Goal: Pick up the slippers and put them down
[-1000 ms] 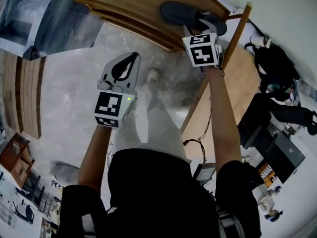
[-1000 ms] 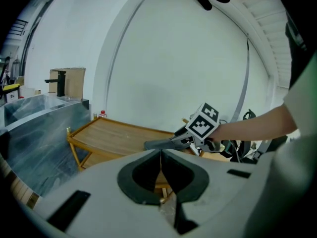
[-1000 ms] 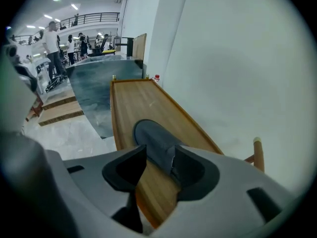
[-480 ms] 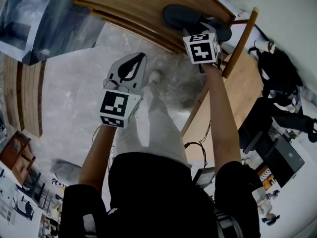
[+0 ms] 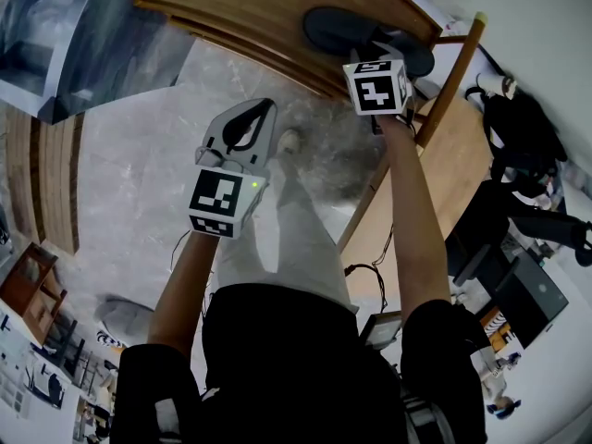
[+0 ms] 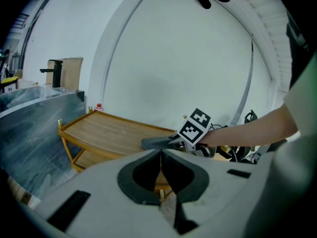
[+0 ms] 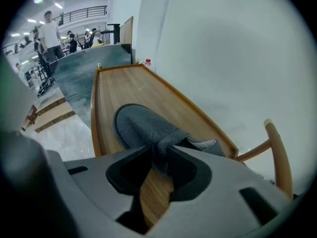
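On wooden shelf [image 5: 240, 7], far right: slipper [image 7: 143, 125] lengthwise ahead, upper pinched in right gripper [image 7: 159, 155], jaws just closing; left gripper [image 6: 161, 156] shut tight, empty.

Black short-sleeved top [image 5: 287, 359] up close, pale trousers [image 5: 277, 239] beyond, one pale shoe [image 5: 289, 141] at the far end. Left gripper [image 6: 161, 157]: pale grey shell, black pads [image 6: 125, 185] curved like a split teardrop, dark slot [image 6: 69, 209] to the left. Right gripper [image 7: 159, 150]: same grey shell, same black lining. Left cube [image 5: 222, 203] white with black square markers, small green light [image 5: 252, 184] glowing at its right corner. Right cube [image 5: 377, 86] marked likewise.
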### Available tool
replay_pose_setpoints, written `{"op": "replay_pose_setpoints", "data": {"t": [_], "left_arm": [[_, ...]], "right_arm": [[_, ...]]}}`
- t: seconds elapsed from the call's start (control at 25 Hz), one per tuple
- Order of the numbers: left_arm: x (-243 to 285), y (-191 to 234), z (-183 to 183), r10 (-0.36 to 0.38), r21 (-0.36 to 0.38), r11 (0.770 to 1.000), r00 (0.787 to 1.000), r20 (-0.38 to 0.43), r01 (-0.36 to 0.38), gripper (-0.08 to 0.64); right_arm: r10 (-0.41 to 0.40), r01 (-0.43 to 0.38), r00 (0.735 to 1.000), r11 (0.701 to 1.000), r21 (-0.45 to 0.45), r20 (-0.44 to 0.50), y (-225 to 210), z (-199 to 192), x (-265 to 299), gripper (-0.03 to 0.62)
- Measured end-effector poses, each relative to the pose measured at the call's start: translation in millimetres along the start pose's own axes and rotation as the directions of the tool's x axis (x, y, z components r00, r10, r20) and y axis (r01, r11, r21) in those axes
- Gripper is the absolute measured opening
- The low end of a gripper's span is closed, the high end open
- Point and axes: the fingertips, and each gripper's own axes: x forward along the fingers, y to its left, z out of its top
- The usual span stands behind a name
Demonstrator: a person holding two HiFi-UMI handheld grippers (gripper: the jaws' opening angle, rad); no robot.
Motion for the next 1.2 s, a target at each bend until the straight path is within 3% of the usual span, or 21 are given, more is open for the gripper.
{"op": "replay_pose_setpoints", "data": {"t": [0.12, 0.32, 0.92, 1.2], "left_arm": [[0.8, 0.7, -0.7, 0.0, -0.001, 1.0, 1.0, 0.0, 0.0, 0.009], [0.9, 0.8, 0.3, 0.003, -0.004, 1.0, 1.0, 0.001, -0.003, 0.008], [-3.4, 0.0, 16.8, 0.002, 0.012, 1.0, 1.0, 0.014, -0.002, 0.008], [-16.3, -5.8, 33.3, -0.012, 0.016, 1.0, 1.0, 0.021, 0.012, 0.008]], "right_arm": [[-0.018, 0.018, 1.0, 1.0, -0.004, -0.003, -2.7, -0.4, -0.6, 0.043], [-0.023, 0.023, 1.0, 1.0, -0.013, -0.003, -2.1, -0.9, -2.0, 0.018], [-0.021, 0.022, 0.999, 1.0, -0.007, 0.041, 0.1, 9.0, -26.5, 0.002], [-0.018, 0.016, 0.994, 1.0, 0.014, 0.109, 8.0, 25.3, -58.7, 0.002]]}}
